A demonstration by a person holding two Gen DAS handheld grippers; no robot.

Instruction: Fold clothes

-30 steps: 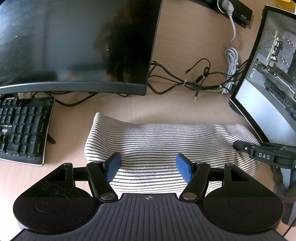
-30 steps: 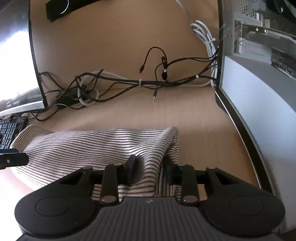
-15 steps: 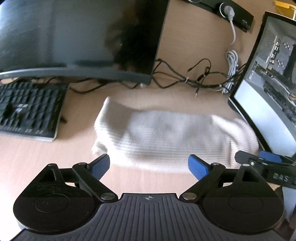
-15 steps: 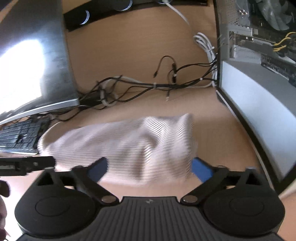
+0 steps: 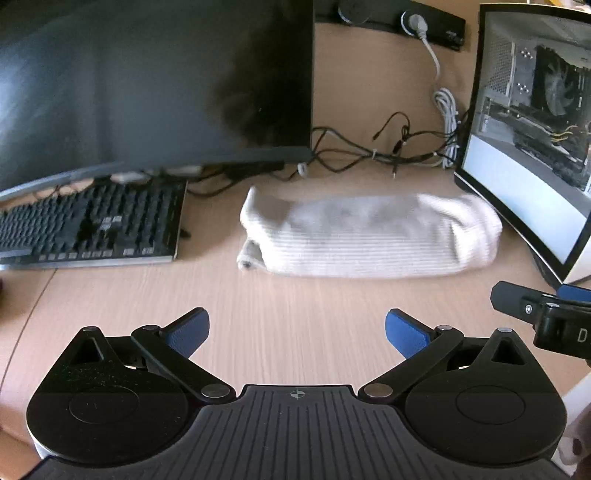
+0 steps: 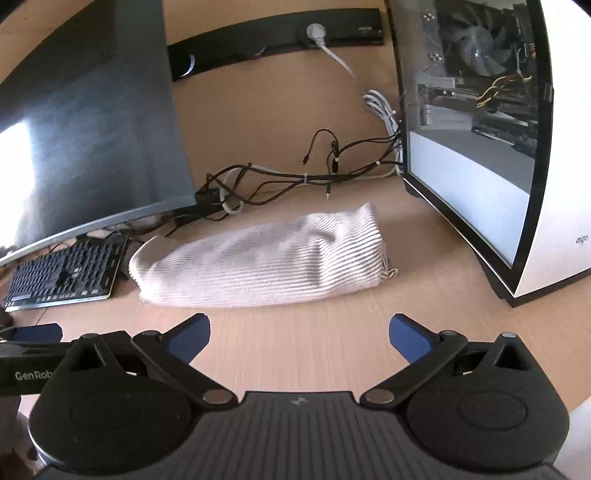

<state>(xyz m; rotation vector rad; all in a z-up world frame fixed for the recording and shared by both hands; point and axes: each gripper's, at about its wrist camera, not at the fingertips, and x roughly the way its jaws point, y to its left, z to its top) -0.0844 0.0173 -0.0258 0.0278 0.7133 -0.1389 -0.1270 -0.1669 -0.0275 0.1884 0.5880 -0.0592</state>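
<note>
A white garment with thin dark stripes [image 5: 369, 236] lies folded into a long bundle on the wooden desk [image 5: 295, 295], between the keyboard and the PC case. In the right wrist view the same garment [image 6: 266, 258] lies ahead of the fingers. My left gripper [image 5: 297, 332] hangs over bare desk short of the garment. Its jaws are opening, with nothing between them. My right gripper [image 6: 299, 332] stands wide open, also short of the cloth and touching nothing. One finger of it shows at the right edge of the left wrist view.
A dark curved monitor [image 5: 147, 92] and a black keyboard [image 5: 92, 225] stand to the left. A glass-sided PC case [image 6: 480, 147] stands on the right. Tangled cables [image 6: 295, 177] and a power strip [image 6: 277, 33] lie behind the garment.
Both grippers let go of the garment, opened wide and drew back from it. The garment now lies alone on the desk, farther ahead in both views.
</note>
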